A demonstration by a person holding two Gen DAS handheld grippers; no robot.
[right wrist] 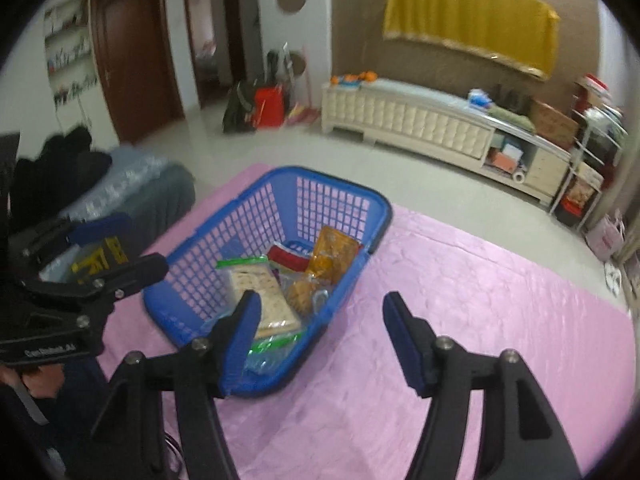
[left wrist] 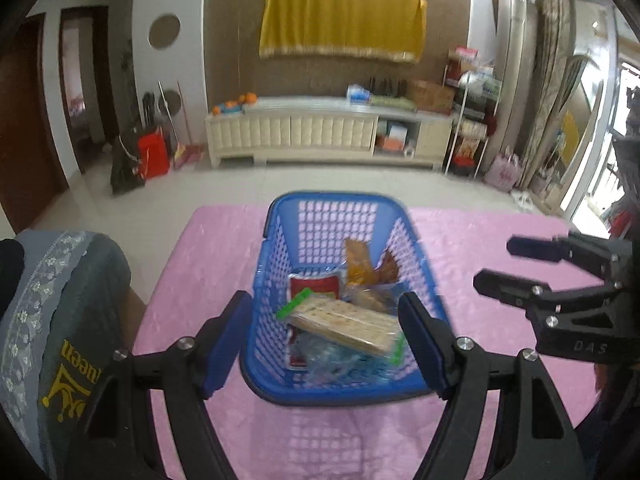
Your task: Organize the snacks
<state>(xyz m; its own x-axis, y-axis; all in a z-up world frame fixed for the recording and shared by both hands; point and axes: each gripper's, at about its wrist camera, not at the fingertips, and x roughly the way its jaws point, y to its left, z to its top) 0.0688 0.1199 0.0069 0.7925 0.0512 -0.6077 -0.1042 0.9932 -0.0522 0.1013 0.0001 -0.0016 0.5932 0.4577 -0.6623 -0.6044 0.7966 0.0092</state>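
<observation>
Nearest the lens, the left gripper (left wrist: 324,340) stands released, nothing between its blue pads; the right gripper (right wrist: 320,336) is likewise spread and holds nothing. Just beyond them a blue plastic basket (left wrist: 276,280) with lattice walls sits on a pink tablecloth (left wrist: 208,264). In it lie a clear bag of crackers (left wrist: 352,324) with a green zip strip, a red packet (left wrist: 316,286), orange snack packs (left wrist: 358,264) and bluish wrappers (left wrist: 340,364). A grey cushion (left wrist: 76,320) at the table's left edge bears yellow lettering, partly legible as "ueen". Farther off: pale tiled floor, a cream cabinet (left wrist: 296,132), a yellow cloth (left wrist: 340,16) on the brown wall.
</observation>
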